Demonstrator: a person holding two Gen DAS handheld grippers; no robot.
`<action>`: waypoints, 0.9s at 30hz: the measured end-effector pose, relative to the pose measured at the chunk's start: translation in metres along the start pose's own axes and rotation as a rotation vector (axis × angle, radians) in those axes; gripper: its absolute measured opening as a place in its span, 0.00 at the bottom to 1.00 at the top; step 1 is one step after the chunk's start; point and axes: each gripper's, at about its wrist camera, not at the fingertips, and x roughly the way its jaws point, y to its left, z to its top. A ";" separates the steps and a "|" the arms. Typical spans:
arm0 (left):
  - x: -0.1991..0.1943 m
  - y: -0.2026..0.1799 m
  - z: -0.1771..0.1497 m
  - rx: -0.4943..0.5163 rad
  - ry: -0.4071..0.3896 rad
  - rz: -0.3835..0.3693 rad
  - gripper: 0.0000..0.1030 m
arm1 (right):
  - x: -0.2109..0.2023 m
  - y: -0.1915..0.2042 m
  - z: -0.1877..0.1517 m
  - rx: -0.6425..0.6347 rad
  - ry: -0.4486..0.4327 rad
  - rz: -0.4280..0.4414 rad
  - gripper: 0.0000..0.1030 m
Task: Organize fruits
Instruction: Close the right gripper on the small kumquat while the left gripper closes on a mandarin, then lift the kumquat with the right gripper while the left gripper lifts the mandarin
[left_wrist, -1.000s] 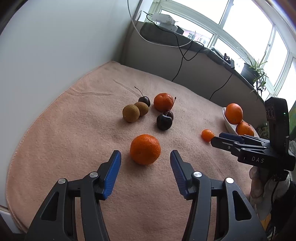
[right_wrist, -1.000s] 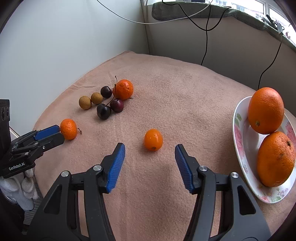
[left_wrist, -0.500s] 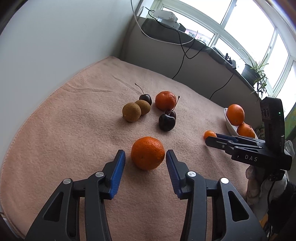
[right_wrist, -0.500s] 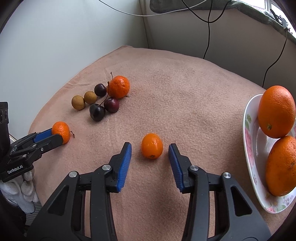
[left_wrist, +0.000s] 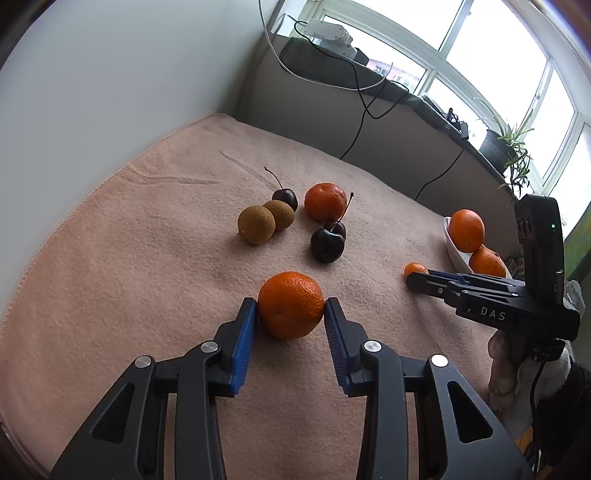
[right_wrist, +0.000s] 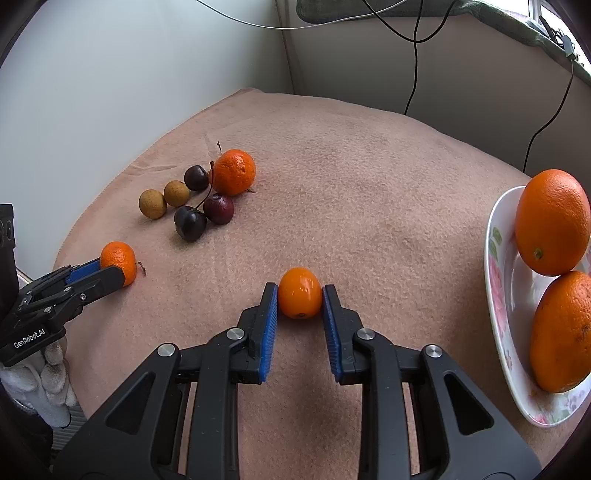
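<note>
A mandarin lies on the peach cloth between the blue pads of my left gripper. Its jaws are closing, and both pads touch the fruit's sides. In the right wrist view a small smooth kumquat sits between the pads of my right gripper, which is shut on it while it rests on the cloth. A white flowered plate at the right edge holds two big oranges.
Further back on the cloth lies a cluster: another mandarin, dark cherries with stems and two brown longans. A grey wall runs along the left. Cables hang over the ledge behind, under the window.
Both grippers have drawn their jaws in from wide apart until the pads meet the fruit: the left on the mandarin, the right on the kumquat. Both fruits still rest on the cloth.
</note>
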 end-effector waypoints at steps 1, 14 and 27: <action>0.000 0.000 0.000 0.000 0.000 -0.004 0.35 | -0.001 0.000 -0.001 0.002 -0.002 0.001 0.24; -0.007 -0.023 0.005 0.027 -0.020 -0.050 0.35 | -0.034 -0.008 -0.008 0.036 -0.065 0.019 0.24; 0.004 -0.079 0.015 0.103 -0.020 -0.155 0.35 | -0.099 -0.042 -0.029 0.098 -0.171 -0.033 0.24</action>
